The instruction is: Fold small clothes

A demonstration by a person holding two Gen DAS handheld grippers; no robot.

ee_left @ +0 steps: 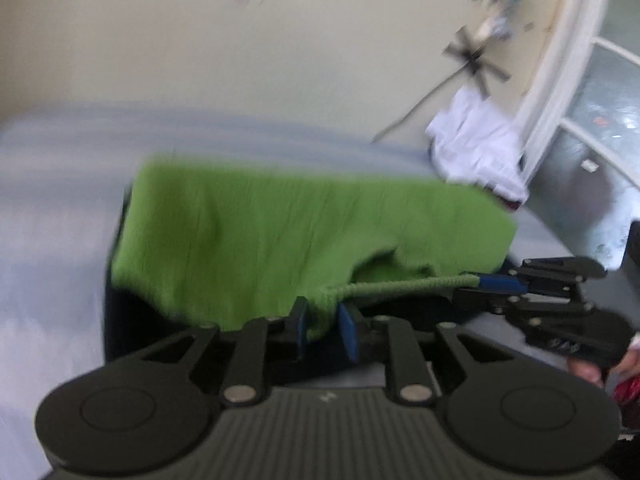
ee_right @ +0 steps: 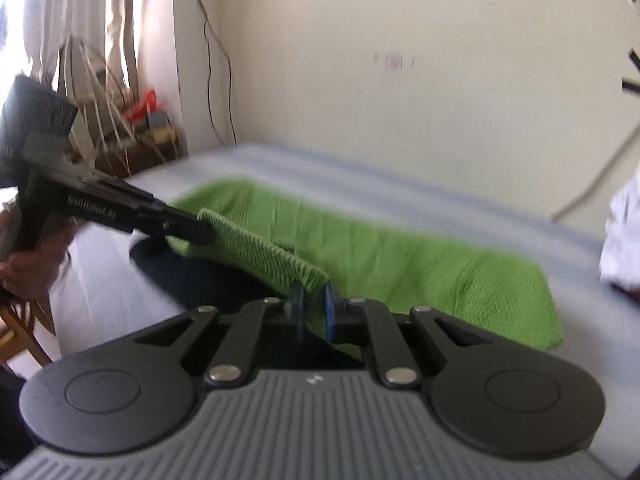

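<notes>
The place was a room in a home, most likely a bedroom. A bed [ee_right: 400,192] with a pale striped sheet stood against a cream wall [ee_right: 360,80]. Light curtains [ee_right: 100,20] hung at a bright window, with clutter and a wooden chair [ee_right: 24,332] below. White clothes [ee_left: 480,144] lay heaped at the bed's far corner, and black tape crosses [ee_left: 476,60] marked the wall.

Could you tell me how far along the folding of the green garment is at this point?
Done: both grippers have hold of its ribbed edge, the left gripper and the right gripper each shut on the green garment. In hand: the edge is stretched between them above the bed. Left: no finished fold shows yet; a white garment waits nearby.
</notes>
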